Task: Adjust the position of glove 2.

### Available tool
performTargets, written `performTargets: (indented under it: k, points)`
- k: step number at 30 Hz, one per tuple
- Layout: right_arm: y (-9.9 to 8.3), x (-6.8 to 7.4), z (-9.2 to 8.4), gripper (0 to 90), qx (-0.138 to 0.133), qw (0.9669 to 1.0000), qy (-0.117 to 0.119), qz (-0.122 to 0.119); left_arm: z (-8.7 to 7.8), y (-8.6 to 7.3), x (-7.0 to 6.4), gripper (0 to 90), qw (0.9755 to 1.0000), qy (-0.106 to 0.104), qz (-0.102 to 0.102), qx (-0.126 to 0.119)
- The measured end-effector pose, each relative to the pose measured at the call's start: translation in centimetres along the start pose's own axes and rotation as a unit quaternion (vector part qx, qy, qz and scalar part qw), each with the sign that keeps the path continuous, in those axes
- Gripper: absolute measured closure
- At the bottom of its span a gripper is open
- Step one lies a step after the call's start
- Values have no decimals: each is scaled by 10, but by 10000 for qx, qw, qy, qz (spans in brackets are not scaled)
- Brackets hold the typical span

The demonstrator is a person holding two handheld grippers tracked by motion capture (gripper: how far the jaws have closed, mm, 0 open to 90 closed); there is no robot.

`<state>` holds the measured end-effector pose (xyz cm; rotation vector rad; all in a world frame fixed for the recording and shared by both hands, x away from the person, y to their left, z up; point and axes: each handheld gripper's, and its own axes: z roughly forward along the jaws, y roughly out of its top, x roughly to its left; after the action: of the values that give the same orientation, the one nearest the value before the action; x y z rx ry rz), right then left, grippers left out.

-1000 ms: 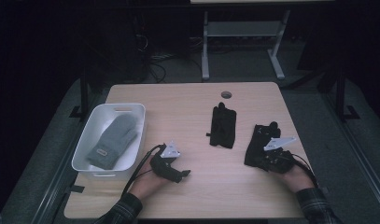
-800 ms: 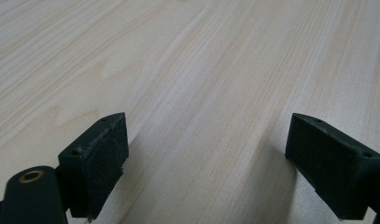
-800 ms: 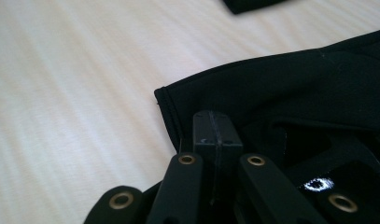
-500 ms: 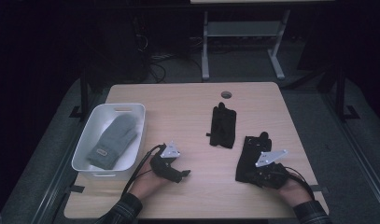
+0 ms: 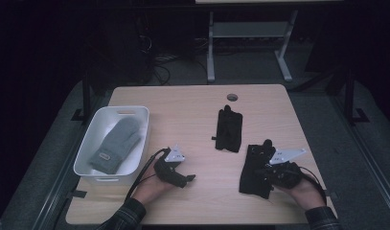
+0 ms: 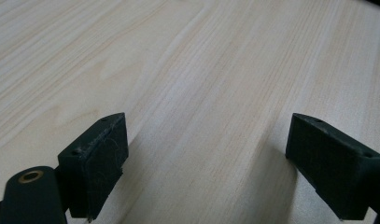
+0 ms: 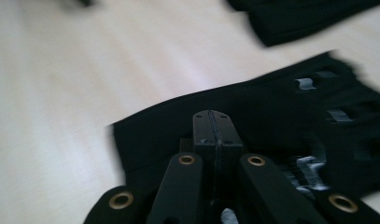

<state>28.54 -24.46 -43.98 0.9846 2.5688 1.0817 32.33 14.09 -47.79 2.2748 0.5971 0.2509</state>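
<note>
The right gripper (image 7: 214, 122) has its two black jaws pressed flat together, with nothing visibly pinched between them, poised over the black fabric glove (image 5: 256, 168) that lies on the near right part of the pale wooden table (image 5: 192, 108). In the high view, the person's right hand (image 5: 305, 188) grips that tool from the near edge and angles it toward the far left, so that it overlaps the glove's right side.

The left gripper (image 6: 204, 163) has its jaws spread wide over bare wood, held low by the left hand (image 5: 152, 186) near the table's near left.

A second black glove (image 5: 229, 128) lies farther off, near the centre. A white plastic bin (image 5: 97, 132) on the left holds a grey knitted mitten (image 5: 115, 144). A small round hole (image 5: 232, 97) marks the far edge.
</note>
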Motion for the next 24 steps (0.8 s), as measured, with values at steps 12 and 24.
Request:
performTargets:
  k: [12, 24]
  points:
    - [10, -67, 9, 900, 27, 9943, -836, 656, 0, 0, 0, 121, 10000, 23, -24, 0]
    - [11, -96, 30, 900, 198, 9906, -919, 993, 1, 1, 1, 121, 10000, 44, -47, 2]
